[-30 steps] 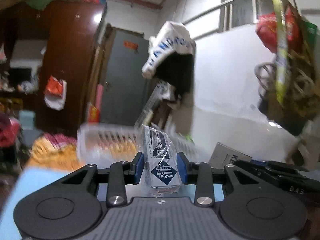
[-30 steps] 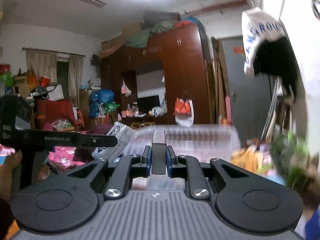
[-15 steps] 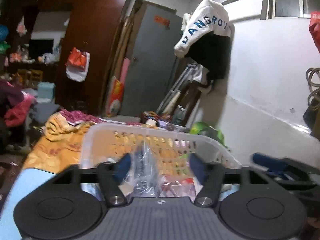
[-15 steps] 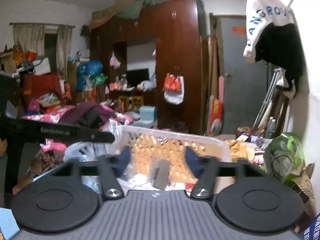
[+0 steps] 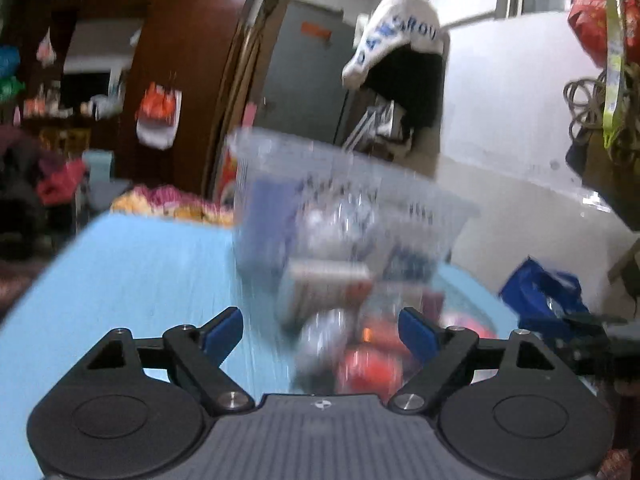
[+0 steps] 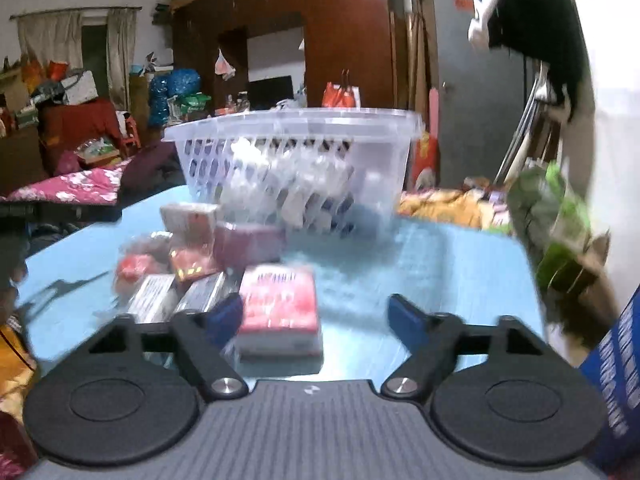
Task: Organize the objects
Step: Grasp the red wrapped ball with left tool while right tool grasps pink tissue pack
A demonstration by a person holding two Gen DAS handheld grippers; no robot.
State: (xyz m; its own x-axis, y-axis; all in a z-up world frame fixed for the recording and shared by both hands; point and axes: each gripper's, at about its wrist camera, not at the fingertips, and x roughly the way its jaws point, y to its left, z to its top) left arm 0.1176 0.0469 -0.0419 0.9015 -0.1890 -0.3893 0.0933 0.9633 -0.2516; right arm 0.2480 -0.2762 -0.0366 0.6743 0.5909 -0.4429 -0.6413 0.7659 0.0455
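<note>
A white slotted basket (image 6: pixel 296 160) stands on the light blue table (image 6: pixel 440 272) with several small packs inside; in the left wrist view the basket (image 5: pixel 348 208) is blurred. In front of it lies a pile of loose packs (image 6: pixel 188 256). My right gripper (image 6: pixel 316 312) is open, and a red pack (image 6: pixel 280 308) lies on the table between its fingers, close to the left one, not pressed. My left gripper (image 5: pixel 320 326) is open with its jaws still opening. Blurred packs (image 5: pixel 328 292) lie just beyond its fingers, none gripped.
A green bag (image 6: pixel 560 216) and a blue box (image 6: pixel 616 380) stand at the table's right edge. A blue bag (image 5: pixel 540 296) lies right of the basket. A white and black garment (image 5: pixel 404 40) hangs on the wall. Clutter and a dark wardrobe (image 6: pixel 344 40) fill the room behind.
Both grippers were shut on small packs a second ago. They opened above the basket, the packs dropped in, and both have come down low in front of the basket.
</note>
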